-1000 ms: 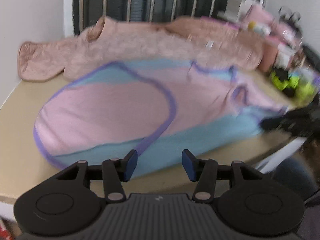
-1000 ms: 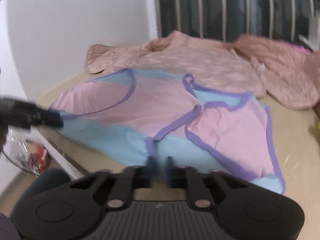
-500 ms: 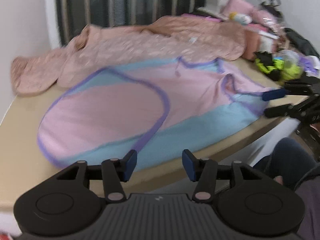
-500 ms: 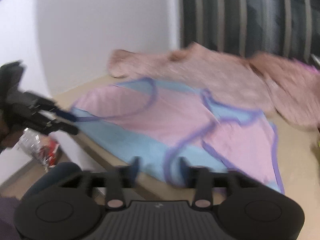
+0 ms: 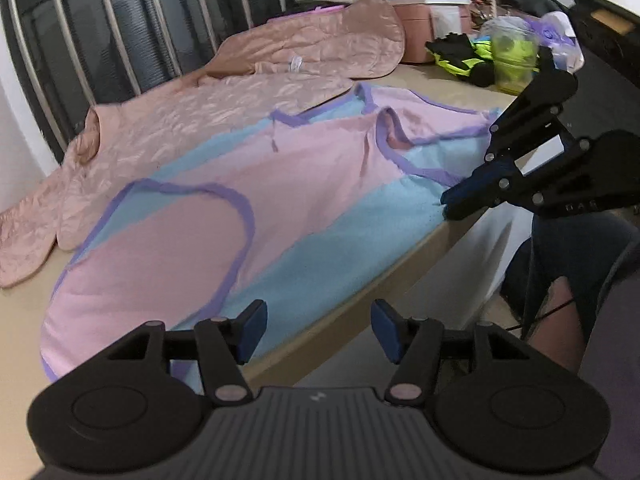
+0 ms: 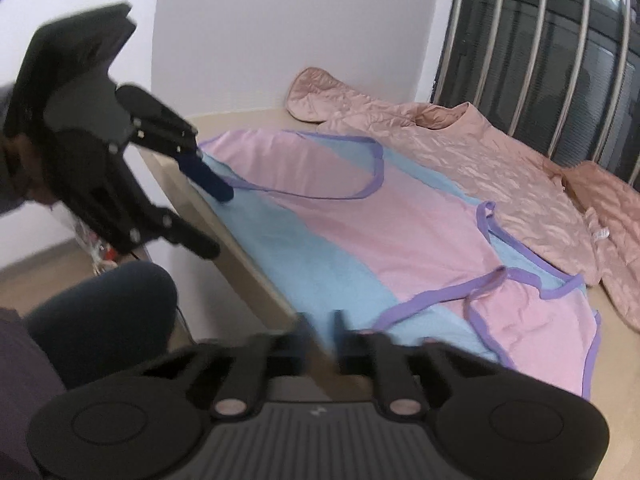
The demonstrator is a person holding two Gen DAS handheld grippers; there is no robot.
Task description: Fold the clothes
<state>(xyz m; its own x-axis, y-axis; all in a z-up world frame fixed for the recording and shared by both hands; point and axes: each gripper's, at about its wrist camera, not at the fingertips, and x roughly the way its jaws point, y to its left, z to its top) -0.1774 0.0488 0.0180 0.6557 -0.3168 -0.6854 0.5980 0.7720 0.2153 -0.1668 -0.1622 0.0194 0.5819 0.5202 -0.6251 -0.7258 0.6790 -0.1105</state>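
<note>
- My left gripper (image 5: 316, 330) hangs just off the near edge of the worktop (image 5: 340, 320), its fingers (image 5: 250, 330) spread wide with nothing between them; one pad is over the blue hem.
- The garment (image 5: 312, 188) I am to fold lies spread flat along the front of the worktop: pink panels, light blue bands, purple binding (image 5: 240, 216) round the openings. Part of it looks turned over on itself, so it may be part-way folded or only laid out; I cannot tell which.
- I judge it light, thin and floppy. It will sag and slide if I lift it by one point, so I would pinch it at two spread places on the blue hem or on the purple binding, where the cloth is doubled and firmer.
- Behind it, touching its far edge, lies a quilted peach jacket (image 5: 192, 120), shinier and probably slippery, with a small white tag (image 5: 295, 63) whose print is too small to read.
- My right gripper (image 6: 320, 326) sits at the worktop edge over the blue hem (image 6: 320, 264); its fingers are nearly together, but blur hides whether they pinch cloth.
- The only lettering I find is faint marks on the right gripper's body in the left view, unreadable.
</note>
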